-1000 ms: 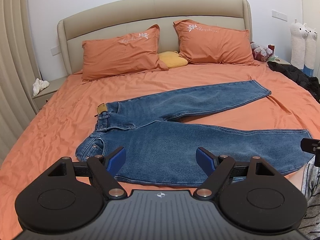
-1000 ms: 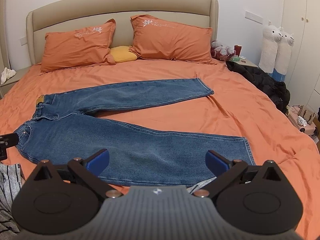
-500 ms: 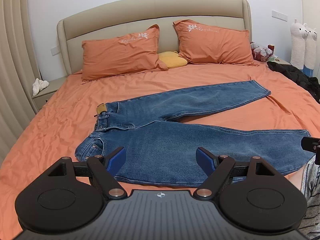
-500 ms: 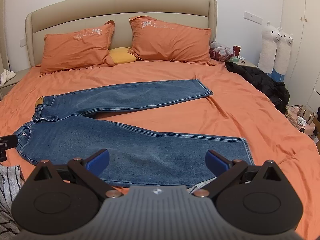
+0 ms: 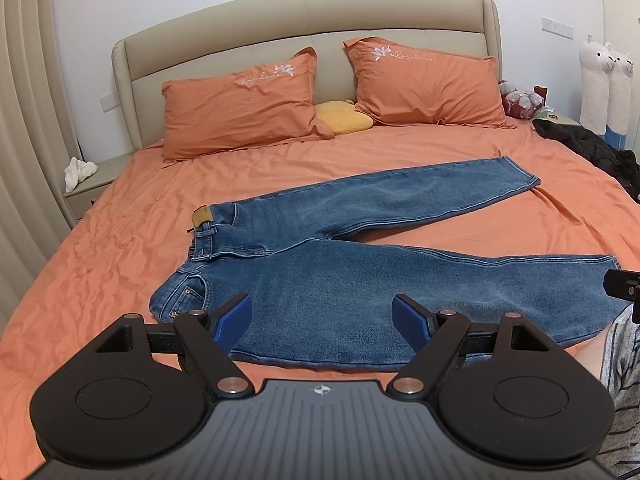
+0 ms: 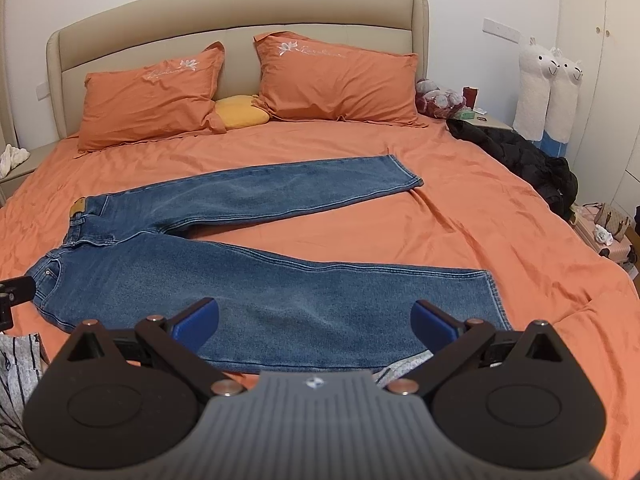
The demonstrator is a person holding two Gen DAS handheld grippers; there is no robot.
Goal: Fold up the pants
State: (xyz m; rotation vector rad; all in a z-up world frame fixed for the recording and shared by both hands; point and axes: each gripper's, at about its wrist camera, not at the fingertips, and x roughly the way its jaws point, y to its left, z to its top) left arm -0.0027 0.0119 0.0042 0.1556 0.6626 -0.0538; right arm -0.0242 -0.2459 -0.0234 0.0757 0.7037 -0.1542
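Note:
Blue jeans (image 5: pixel 360 276) lie flat on the orange bed, waistband to the left and both legs spread apart toward the right; they also show in the right wrist view (image 6: pixel 248 280). My left gripper (image 5: pixel 322 318) is open and empty, held above the near leg close to the waist end. My right gripper (image 6: pixel 314 320) is open and empty, held above the near leg toward its hem (image 6: pixel 494 296). The far leg's hem (image 6: pixel 404 172) lies mid-bed.
Two orange pillows (image 5: pixel 240 100) and a yellow cushion (image 5: pixel 344 116) lie against the beige headboard (image 5: pixel 304 16). A black garment (image 6: pixel 520 156) is heaped at the bed's right edge. Plush llamas (image 6: pixel 548 92) stand by the wall. A nightstand (image 5: pixel 92 180) is at left.
Both grippers have edged slightly forward and lower over the near leg. The jeans have not moved, and both grippers stay open.

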